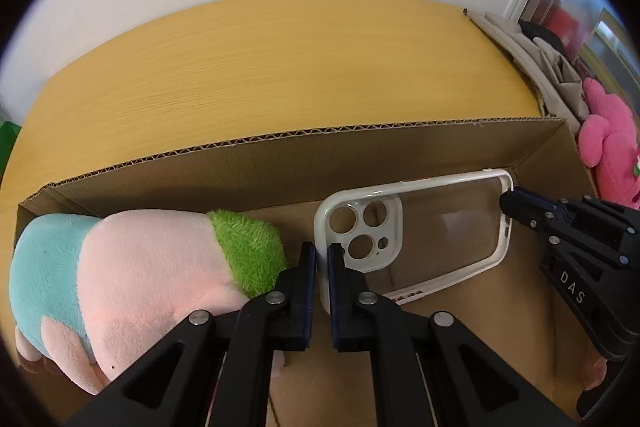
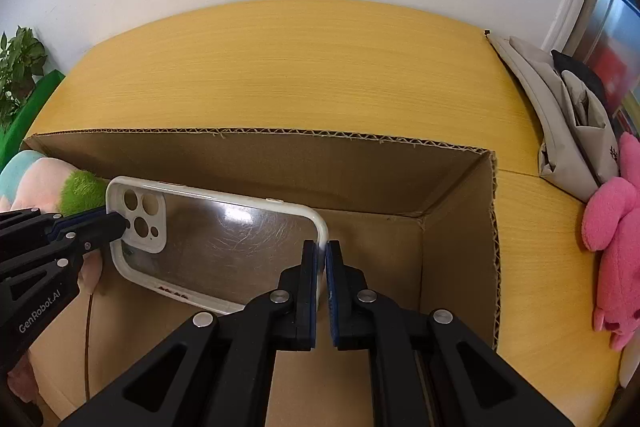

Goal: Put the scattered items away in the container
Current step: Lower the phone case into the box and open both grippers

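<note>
A clear phone case with a white rim [image 1: 420,231] [image 2: 224,239] hangs inside the open cardboard box [image 1: 304,167] [image 2: 448,179], held at both ends. My left gripper [image 1: 322,259] is shut on the rim at the camera-cutout end; it also shows in the right wrist view [image 2: 120,223]. My right gripper [image 2: 323,255] is shut on the rim at the other end; it also shows in the left wrist view [image 1: 510,203]. A pink, blue and green plush toy [image 1: 132,279] [image 2: 60,183] lies in the box's left end.
The box stands on a yellow wooden table [image 1: 280,67] [image 2: 288,67] against a white wall. A pink plush [image 1: 612,151] [image 2: 616,235] and a grey pouch [image 2: 572,123] lie on the table at the right. A green plant [image 2: 16,67] stands far left.
</note>
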Demonstrator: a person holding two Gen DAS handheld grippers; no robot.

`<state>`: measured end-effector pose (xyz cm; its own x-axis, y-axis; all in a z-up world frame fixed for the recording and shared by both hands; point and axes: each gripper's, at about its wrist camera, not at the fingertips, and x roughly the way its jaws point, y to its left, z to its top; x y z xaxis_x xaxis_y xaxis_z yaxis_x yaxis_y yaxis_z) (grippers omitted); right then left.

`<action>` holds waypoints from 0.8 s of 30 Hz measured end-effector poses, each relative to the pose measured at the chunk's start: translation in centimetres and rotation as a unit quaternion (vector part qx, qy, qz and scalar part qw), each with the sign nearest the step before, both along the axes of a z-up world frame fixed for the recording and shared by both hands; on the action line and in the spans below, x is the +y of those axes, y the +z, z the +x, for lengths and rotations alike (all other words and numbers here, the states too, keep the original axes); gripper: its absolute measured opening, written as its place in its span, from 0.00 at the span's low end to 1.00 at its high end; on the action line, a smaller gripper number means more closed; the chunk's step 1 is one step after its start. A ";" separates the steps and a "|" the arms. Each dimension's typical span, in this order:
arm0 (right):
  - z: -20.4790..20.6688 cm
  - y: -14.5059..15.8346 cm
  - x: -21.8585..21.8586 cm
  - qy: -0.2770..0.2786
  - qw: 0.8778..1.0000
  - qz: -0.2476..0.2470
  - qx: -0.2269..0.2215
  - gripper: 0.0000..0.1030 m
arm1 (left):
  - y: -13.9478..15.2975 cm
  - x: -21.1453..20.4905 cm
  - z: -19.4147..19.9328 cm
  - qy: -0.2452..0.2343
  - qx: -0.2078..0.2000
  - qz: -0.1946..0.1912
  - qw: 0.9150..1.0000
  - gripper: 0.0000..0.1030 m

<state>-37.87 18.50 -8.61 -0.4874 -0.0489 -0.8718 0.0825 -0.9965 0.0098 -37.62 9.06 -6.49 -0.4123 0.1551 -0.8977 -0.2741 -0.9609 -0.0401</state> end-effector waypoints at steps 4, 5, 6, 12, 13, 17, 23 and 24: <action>0.0 -0.1 -0.5 0.002 1.000 0.006 -0.001 0.06 | -0.3 0.4 0.2 0.006 0.010 -0.025 1.000 0.06; 0.0 -0.1 -0.5 0.003 1.000 0.007 -0.001 0.06 | -0.4 0.6 0.2 0.008 0.013 -0.033 0.999 0.07; 0.0 -0.1 -0.6 0.003 1.000 0.006 -0.002 0.06 | -0.4 0.9 0.1 0.009 0.016 -0.039 0.999 0.08; 0.0 -0.1 -0.4 0.003 1.000 0.004 0.004 0.15 | 0.9 0.0 0.4 0.026 0.038 -0.018 0.999 0.13; 0.1 0.1 -0.3 0.001 1.000 -0.001 0.008 0.28 | 1.3 -0.4 0.5 0.031 0.042 -0.011 0.999 0.18; 1.2 2.1 -0.3 0.001 0.999 -0.008 0.038 0.62 | 3.5 -2.0 1.4 0.044 0.061 0.016 0.997 0.23; 5.8 7.1 -0.3 0.030 0.995 -0.050 0.082 0.92 | 8.1 -5.5 7.5 0.044 0.129 0.039 0.990 0.47; 7.5 8.1 -0.3 0.037 0.994 -0.056 0.090 0.96 | 8.9 -6.3 9.1 0.046 0.141 0.044 0.988 0.49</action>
